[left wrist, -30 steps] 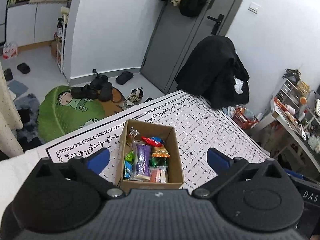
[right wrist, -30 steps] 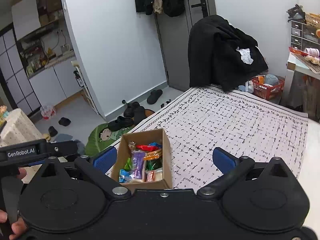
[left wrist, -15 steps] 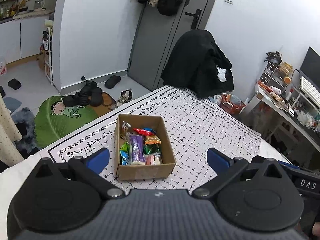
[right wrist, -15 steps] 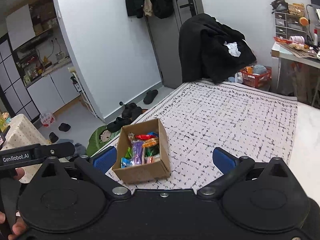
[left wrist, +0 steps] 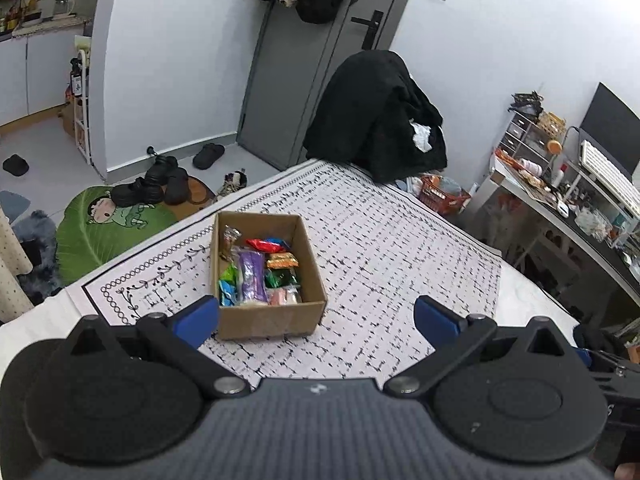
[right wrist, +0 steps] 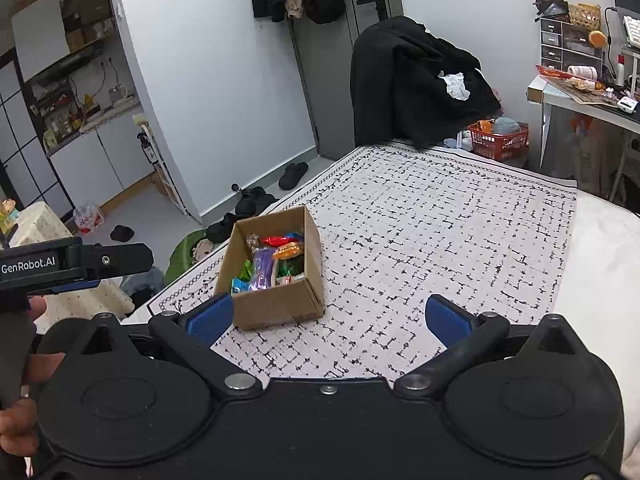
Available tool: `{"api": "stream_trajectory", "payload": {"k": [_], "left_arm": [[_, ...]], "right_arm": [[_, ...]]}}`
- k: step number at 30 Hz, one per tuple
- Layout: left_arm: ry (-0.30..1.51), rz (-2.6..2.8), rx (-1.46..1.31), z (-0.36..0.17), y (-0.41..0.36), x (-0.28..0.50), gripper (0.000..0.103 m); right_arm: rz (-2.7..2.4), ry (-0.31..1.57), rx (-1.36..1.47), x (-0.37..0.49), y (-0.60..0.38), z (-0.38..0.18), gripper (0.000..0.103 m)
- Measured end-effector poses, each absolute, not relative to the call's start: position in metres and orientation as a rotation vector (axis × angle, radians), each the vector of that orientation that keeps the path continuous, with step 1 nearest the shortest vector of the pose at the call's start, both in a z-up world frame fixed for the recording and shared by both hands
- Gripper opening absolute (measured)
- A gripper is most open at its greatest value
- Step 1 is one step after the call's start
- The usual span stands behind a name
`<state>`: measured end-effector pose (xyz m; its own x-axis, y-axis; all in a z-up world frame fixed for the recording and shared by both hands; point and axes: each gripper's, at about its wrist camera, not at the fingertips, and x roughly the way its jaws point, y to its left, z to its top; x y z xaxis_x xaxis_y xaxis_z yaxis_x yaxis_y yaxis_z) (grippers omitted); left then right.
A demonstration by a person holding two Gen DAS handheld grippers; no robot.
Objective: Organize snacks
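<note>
A patterned white cloth (left wrist: 380,248) with black dashes and a leafy border covers the bed-like surface, spreading toward a black coat (left wrist: 380,120) draped over a chair at its far end. On the cloth's left part sits an open cardboard box (left wrist: 266,314), its flaps gone from sight, its inside packed with snacks (left wrist: 260,272): a purple packet (left wrist: 251,276) lying lengthwise in the middle, a red wrapper (left wrist: 266,245) at the far end, an orange one (left wrist: 282,260) and a green one (left wrist: 282,278) to the right, blue and green packets at the near left corner.

The left gripper (left wrist: 316,318) hangs above the cloth just short of the box, its 2 blue-padded fingers spread wide and holding nothing; the left pad (left wrist: 198,316) appears against the box's near left corner. The right gripper (right wrist: 328,318) is likewise spread wide and empty, its left pad (right wrist: 210,316) overlapping the box's near corner in its own view, the box (right wrist: 280,300) lying left of centre. A hand (right wrist: 24,360) grips the other tool's handle at that view's left edge.

On the floor beyond, dark shoes (left wrist: 160,184) rest on a green cartoon mat (left wrist: 100,232).
</note>
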<state>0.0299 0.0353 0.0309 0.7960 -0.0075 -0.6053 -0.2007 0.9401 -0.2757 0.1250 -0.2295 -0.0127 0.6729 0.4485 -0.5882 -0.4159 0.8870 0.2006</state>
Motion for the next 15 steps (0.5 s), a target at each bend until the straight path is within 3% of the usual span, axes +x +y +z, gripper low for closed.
{"api": "stream_trajectory", "payload": {"k": [15], "left_arm": [[0.666,0.105,-0.258,0.029,0.02,0.016,0.103]], "right_arm": [[0.476,0.659,0.06,0.117,-0.243,-0.008,0.103]]}}
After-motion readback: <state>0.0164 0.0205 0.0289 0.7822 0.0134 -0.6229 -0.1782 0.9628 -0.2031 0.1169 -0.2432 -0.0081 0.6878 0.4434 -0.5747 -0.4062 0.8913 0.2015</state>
